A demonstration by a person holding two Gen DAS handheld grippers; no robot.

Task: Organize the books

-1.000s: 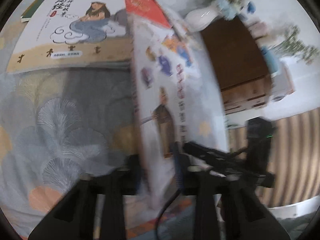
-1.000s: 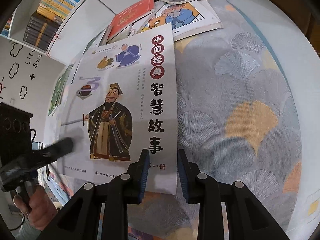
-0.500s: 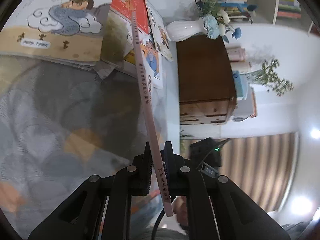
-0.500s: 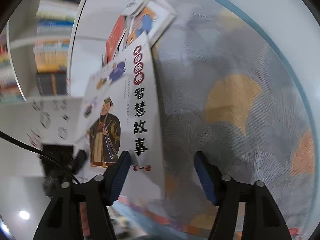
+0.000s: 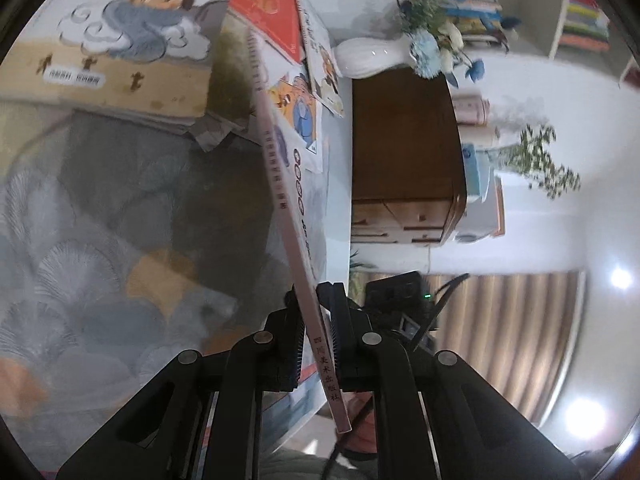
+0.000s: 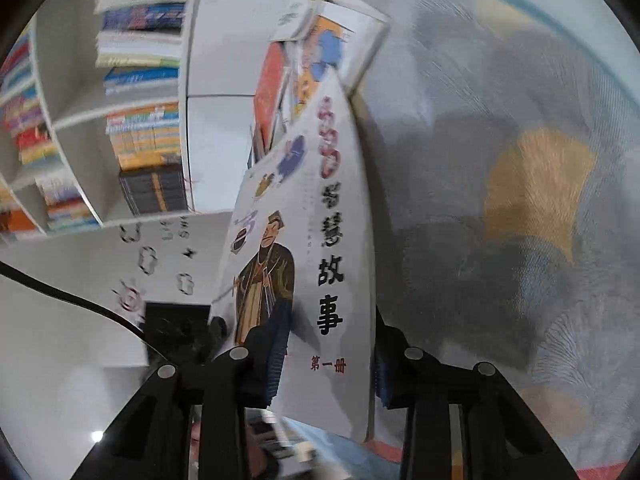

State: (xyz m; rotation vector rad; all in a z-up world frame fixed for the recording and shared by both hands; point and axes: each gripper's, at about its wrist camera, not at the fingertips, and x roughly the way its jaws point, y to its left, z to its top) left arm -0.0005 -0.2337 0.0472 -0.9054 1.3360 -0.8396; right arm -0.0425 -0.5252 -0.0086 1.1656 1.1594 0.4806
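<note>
We have the white storybook [image 5: 298, 256] lifted off the bed [image 5: 88, 248] and stood nearly on edge, so that it can be squared up before it goes anywhere. Our left gripper [image 5: 316, 332] pinches the book at its spine near the bottom end, jaws drawn in tight on it, which gives us a firm hold on the stiffest part. Our right gripper [image 6: 330, 364] straddles the lower part of the cover, its jaws having just been closing, with the book between them; whether the pads [image 6: 276, 364] already press we cannot tell through the blur. We judge the second hold is meant to steady the floppy cover. The remaining books [image 5: 132, 48] lie loosely overlapped toward the far edge of the bed, not yet sorted. A bookshelf [image 6: 132, 128] stands beyond that edge, probably where the book belongs.
</note>
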